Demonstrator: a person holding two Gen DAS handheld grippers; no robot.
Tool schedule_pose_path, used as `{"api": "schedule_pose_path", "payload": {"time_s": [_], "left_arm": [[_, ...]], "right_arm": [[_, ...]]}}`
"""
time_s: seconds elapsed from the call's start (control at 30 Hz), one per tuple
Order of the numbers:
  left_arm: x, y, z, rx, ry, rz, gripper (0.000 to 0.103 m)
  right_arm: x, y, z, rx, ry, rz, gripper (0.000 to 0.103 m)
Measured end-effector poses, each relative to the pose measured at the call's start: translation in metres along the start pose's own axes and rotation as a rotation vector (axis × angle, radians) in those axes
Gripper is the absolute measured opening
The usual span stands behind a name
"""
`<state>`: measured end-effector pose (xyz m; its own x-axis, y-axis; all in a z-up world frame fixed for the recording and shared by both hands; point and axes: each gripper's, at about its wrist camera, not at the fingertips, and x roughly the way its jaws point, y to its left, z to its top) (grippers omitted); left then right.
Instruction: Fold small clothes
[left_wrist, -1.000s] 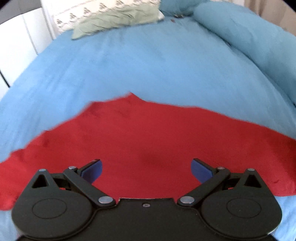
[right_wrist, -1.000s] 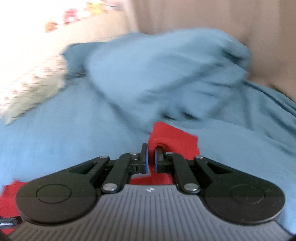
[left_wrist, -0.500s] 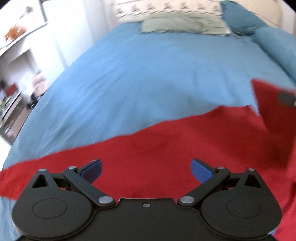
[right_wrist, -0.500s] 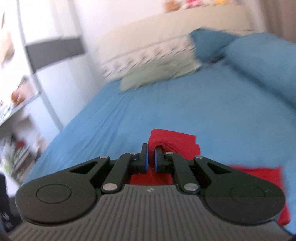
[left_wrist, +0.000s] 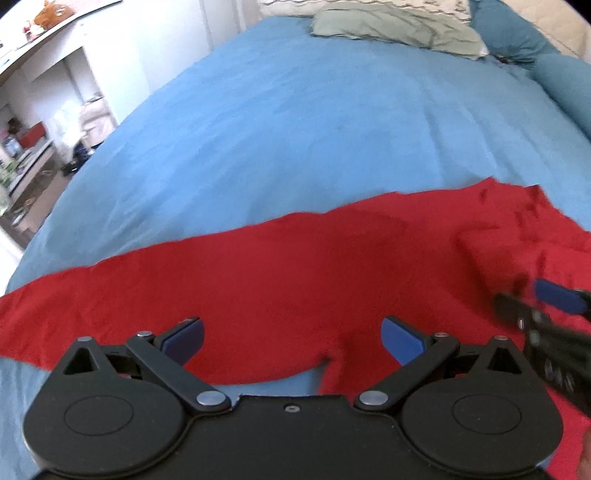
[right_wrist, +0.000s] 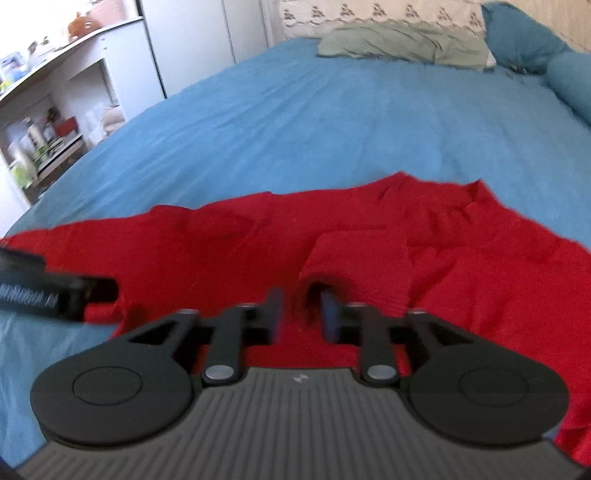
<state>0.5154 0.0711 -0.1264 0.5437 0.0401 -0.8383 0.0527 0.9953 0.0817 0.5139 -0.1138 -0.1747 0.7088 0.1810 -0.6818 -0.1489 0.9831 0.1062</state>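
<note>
red garment (left_wrist: 295, 273): its right and lower parts run off the left wrist view's edge; the near hem lies behind the left claw (left_wrist: 291, 334)
right claw (right_wrist: 300, 314): motion-blurred, jaws opening; whether the pads touch the folded sleeve end between them is unclear
left claw's body in the right wrist view (right_wrist: 55, 291): a blurred dark bar cut by the left edge
shelf clutter (right_wrist: 40, 140): too small and blurred to name
pillows (left_wrist: 399, 26): cropped by the top edge
</note>
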Motion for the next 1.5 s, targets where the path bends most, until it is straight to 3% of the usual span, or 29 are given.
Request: {"api": "schedule_pose_path", "payload": {"time_s": [0.03, 0.1, 0.23, 0.4, 0.47, 0.53, 0.67, 0.73, 0.77, 0.8, 0.83, 1.0, 1.13, 1.3, 1.37, 1.5], "left_arm": [[-0.003, -0.007, 0.003, 0.009, 0.000, -0.017, 0.103], [-0.004, -0.021, 0.010, 0.036, 0.000, -0.057, 0.103], [0.002, -0.055, 0.020, 0.059, 0.009, -0.165, 0.103], [0.021, -0.104, 0.015, 0.143, 0.002, -0.224, 0.099], [0.035, -0.121, 0.014, 0.167, 0.022, -0.228, 0.085], [0.053, -0.132, 0.012, 0.162, 0.052, -0.246, 0.064], [0.061, -0.144, 0.015, 0.161, 0.007, -0.232, 0.060], [0.061, -0.150, 0.019, 0.163, 0.007, -0.226, 0.037], [0.061, -0.149, 0.020, 0.156, 0.011, -0.227, 0.032], [0.060, -0.149, 0.021, 0.150, 0.009, -0.225, 0.017], [0.058, -0.149, 0.022, 0.144, 0.001, -0.216, 0.011], [0.037, -0.119, 0.028, -0.011, -0.069, -0.217, 0.010], [0.026, -0.088, 0.012, -0.132, -0.105, -0.203, 0.009], [0.046, -0.069, -0.023, -0.192, -0.035, -0.192, 0.010], [0.048, -0.065, -0.031, -0.194, -0.060, -0.206, 0.014], [0.042, -0.054, -0.035, -0.214, -0.088, -0.177, 0.035]], "right_arm": [[-0.012, -0.004, -0.004, -0.013, -0.019, -0.017, 0.084], [-0.036, -0.013, -0.009, -0.038, -0.054, -0.045, 0.088], [-0.076, -0.043, -0.020, -0.039, -0.051, -0.124, 0.089], [-0.103, -0.092, -0.048, 0.055, -0.028, -0.186, 0.089], [-0.110, -0.112, -0.061, 0.113, -0.015, -0.205, 0.089], [-0.114, -0.131, -0.075, 0.183, -0.003, -0.206, 0.089], [-0.120, -0.160, -0.100, 0.289, 0.014, -0.199, 0.089], [-0.117, -0.170, -0.106, 0.305, 0.028, -0.205, 0.089], [-0.116, -0.175, -0.111, 0.312, 0.037, -0.210, 0.089], [-0.116, -0.179, -0.115, 0.321, 0.044, -0.216, 0.089], [-0.116, -0.184, -0.117, 0.333, 0.043, -0.219, 0.089], [-0.122, -0.210, -0.115, 0.390, -0.002, -0.226, 0.090], [-0.124, -0.234, -0.112, 0.467, -0.011, -0.250, 0.090], [-0.125, -0.235, -0.116, 0.465, -0.001, -0.271, 0.089], [-0.124, -0.233, -0.116, 0.446, 0.005, -0.273, 0.089], [-0.120, -0.229, -0.111, 0.412, 0.017, -0.281, 0.089]]}}
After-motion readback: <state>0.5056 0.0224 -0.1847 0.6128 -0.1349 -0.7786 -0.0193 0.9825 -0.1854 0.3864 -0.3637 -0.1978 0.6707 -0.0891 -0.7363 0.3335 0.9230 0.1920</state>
